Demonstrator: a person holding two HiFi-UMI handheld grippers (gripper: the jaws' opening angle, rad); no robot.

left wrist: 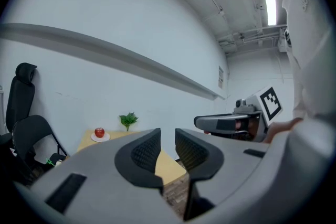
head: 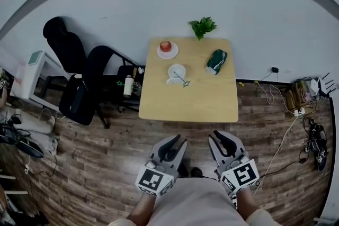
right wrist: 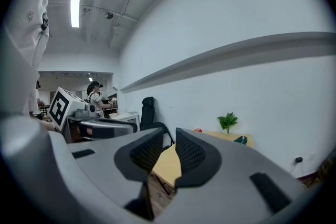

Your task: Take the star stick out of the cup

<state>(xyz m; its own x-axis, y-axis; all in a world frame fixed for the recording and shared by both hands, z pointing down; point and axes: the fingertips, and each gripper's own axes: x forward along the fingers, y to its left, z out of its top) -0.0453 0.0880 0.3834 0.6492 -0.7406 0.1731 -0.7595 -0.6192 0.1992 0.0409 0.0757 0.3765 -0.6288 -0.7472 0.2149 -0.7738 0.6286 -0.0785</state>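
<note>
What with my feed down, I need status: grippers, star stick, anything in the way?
Left gripper, right gripper empty, fingers slightly apart, short of the table. Star stick in the cup, untouched. Nothing in the way.

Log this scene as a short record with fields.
table: light wood, against the wall
cup: white, mid-table, star stick leaning out of it
other items: apple on plate, plant, green pouch
left hand-held gripper: jaws slightly apart, empty, short of the table
right hand-held gripper: jaws slightly apart, empty, short of the table
task state: stick not yet taken
</note>
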